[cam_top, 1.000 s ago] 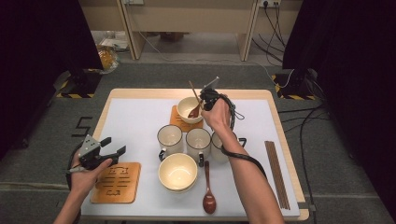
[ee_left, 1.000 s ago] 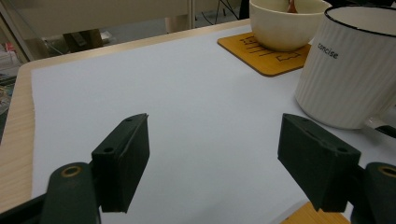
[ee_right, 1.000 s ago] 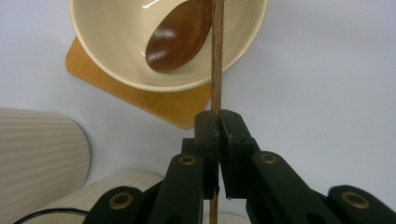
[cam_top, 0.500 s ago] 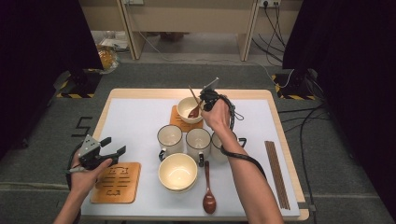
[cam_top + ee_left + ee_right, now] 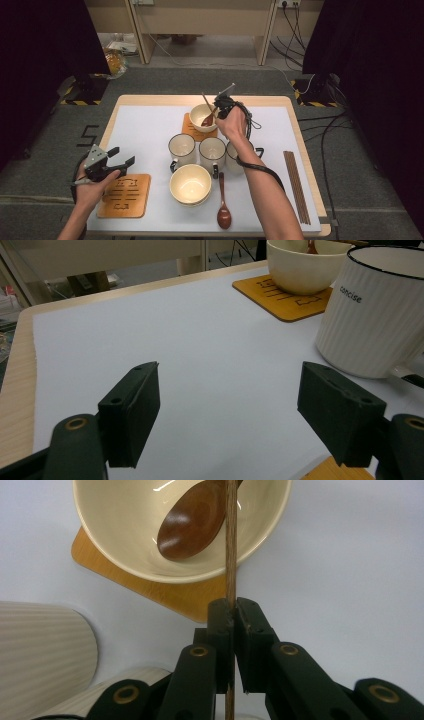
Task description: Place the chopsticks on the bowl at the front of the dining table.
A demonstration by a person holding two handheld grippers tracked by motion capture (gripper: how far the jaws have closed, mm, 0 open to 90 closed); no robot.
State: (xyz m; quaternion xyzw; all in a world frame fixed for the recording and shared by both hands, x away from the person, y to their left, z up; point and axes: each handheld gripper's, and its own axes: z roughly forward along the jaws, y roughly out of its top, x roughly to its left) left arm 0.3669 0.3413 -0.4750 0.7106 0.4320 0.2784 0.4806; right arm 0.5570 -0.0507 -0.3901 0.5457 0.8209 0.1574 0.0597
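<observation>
Over the far cream ceramic bowl (image 5: 201, 117) on its square wooden coaster (image 5: 190, 129), the right gripper (image 5: 231, 611) pinches a thin brown wooden chopstick (image 5: 230, 540) above a dark wooden spoon (image 5: 192, 521), while the left gripper (image 5: 116, 162) hovers wide-jawed near the table's front-left corner.

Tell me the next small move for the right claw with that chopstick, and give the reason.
Probably lower it slightly so the chopstick comes to rest on the bowl. The right claw is shut on the stick, which crosses the rim above the wooden spoon already lying inside. The left claw is open and idle by the near coaster.
</observation>
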